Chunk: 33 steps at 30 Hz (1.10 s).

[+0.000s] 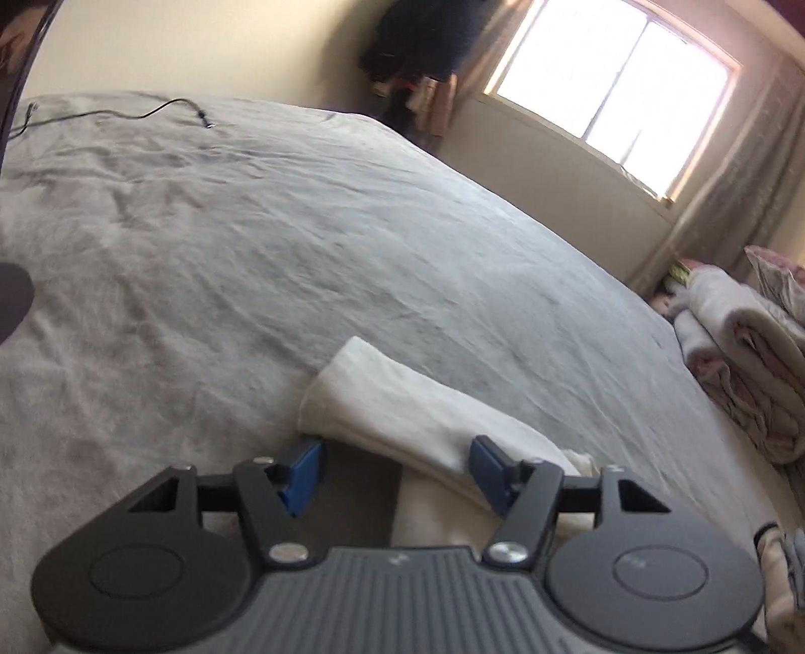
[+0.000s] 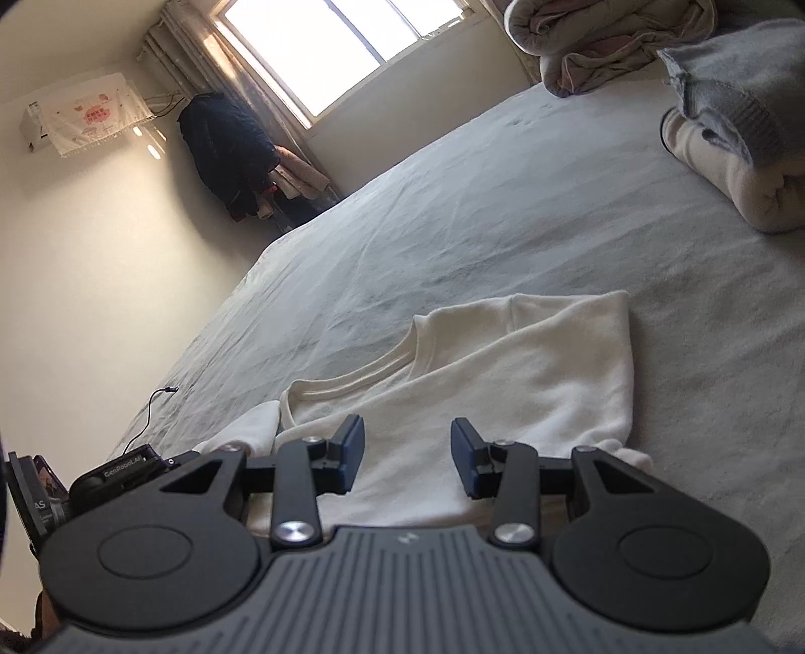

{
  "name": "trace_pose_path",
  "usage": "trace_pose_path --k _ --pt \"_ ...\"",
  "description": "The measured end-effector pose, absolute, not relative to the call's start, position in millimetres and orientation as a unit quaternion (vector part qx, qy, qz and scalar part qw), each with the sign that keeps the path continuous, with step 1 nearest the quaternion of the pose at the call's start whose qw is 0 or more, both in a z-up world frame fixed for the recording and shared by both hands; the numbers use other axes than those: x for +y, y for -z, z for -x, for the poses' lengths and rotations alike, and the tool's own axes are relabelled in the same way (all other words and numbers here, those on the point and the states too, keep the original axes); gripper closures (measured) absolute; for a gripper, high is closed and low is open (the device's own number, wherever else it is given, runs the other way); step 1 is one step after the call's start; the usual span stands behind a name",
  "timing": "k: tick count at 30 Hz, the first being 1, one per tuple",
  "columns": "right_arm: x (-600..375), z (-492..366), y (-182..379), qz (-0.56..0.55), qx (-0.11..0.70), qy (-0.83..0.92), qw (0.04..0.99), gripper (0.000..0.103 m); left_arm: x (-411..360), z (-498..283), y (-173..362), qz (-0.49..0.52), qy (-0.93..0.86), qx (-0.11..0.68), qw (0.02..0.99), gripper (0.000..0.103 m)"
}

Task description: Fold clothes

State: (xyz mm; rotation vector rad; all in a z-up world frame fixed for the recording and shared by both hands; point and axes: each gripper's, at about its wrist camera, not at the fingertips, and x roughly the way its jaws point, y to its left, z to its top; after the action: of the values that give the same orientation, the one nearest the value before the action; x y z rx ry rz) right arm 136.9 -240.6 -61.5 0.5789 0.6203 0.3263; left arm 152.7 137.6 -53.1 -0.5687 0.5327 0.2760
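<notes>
We see one wide bed under a grey sheet, filling both wrist views beyond the jaws. One bright window stands past the far edge of the bed, with a curtain beside it. One dark coat hangs in the corner to the left of the window, and one covered air conditioner is fixed high on the wall further left.

One cream sweater lies flat on the sheet, directly ahead of and below the right gripper, its neckline ahead and to the left of the jaws. One of its sleeves lies in a folded strip ahead of the left gripper, running from its left jaw across to its right jaw.

We count three other heaps of fabric: one pile of pink and pale bedding far ahead and to the right of the right jaws, one rolled cream garment nearer on that same side, and one grey knit piece draped on top of the roll.

One thin black cable trails on the sheet far ahead and to the left of the left jaws.

Both grippers are two-fingered with blue pads. The right jaws stand apart with nothing clamped between them (the sweater's body lies beneath the gap). The left jaws are also parted; the sleeve sits ahead of them, and the pads do not press on it. Nothing blocks either gap.
</notes>
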Motion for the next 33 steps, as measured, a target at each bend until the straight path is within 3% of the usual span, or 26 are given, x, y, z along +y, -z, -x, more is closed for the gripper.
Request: trace_pose_path --k 1,3,6,17,33 --pt "-241 -138 63 -0.281 0.303 -0.156 0.897 0.06 140 -154 54 0.288 -0.143 0.251 0.913 0.053" --pt "-241 -138 65 -0.284 0.308 -0.155 0.895 0.06 142 -158 53 0.301 -0.154 0.234 0.912 0.077" --pt "-243 -138 65 -0.287 0.307 -0.157 0.893 0.06 140 -162 47 0.3 -0.148 0.216 0.917 0.098" --pt "-265 -133 67 -0.384 0.296 -0.188 0.854 0.06 98 -147 3 0.252 -0.045 0.152 0.954 0.099" --pt "-289 -122 68 -0.459 0.273 -0.189 0.824 0.057 4 -169 -38 0.194 0.136 0.17 0.956 0.099"
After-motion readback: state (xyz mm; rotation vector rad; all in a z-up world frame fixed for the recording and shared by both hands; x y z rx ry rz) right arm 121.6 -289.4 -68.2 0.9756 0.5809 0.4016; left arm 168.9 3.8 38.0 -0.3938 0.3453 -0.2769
